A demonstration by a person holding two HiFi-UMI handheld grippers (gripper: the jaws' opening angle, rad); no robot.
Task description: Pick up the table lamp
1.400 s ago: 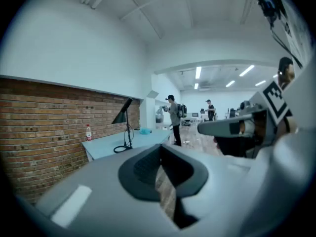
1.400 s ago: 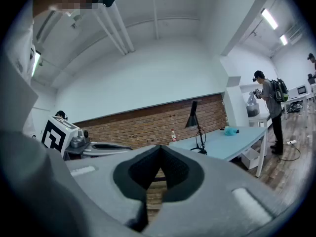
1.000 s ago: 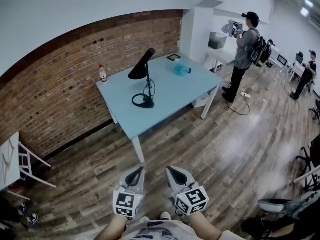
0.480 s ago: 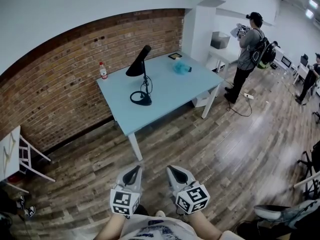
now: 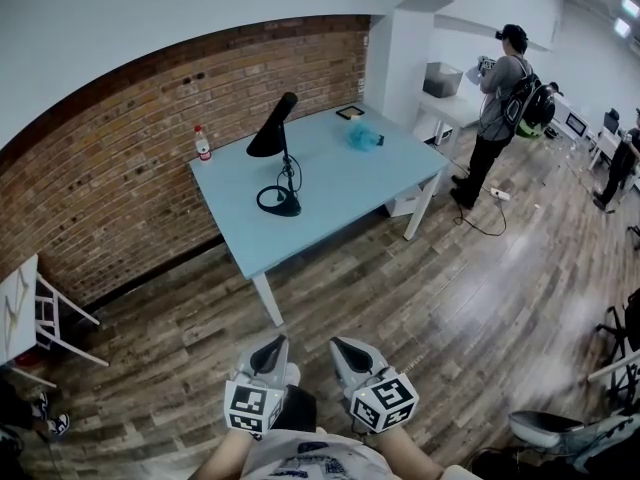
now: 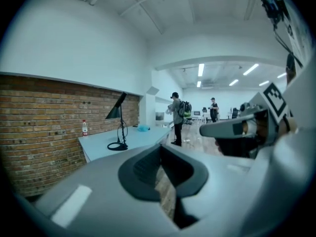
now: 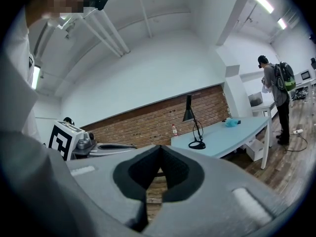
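The left gripper (image 5: 268, 356) and right gripper (image 5: 350, 354) are both pressed together and empty, side by side above the wooden floor (image 5: 420, 298). The table lamp (image 5: 270, 140) stands well ahead of them, upright on the blue table (image 5: 350, 183), untouched

Table (image 5: 340, 193): light blue top, white legs, beside the brick wall (image 5: 110, 188).
Bottle (image 5: 202, 144): upright on the table's corner nearest the wall.
Blue bundle (image 5: 364, 137): crumpled, on the tabletop's far end.
Person (image 5: 497, 108): wearing a backpack, standing beyond the table.
Floor (image 5: 450, 298): wood planks.
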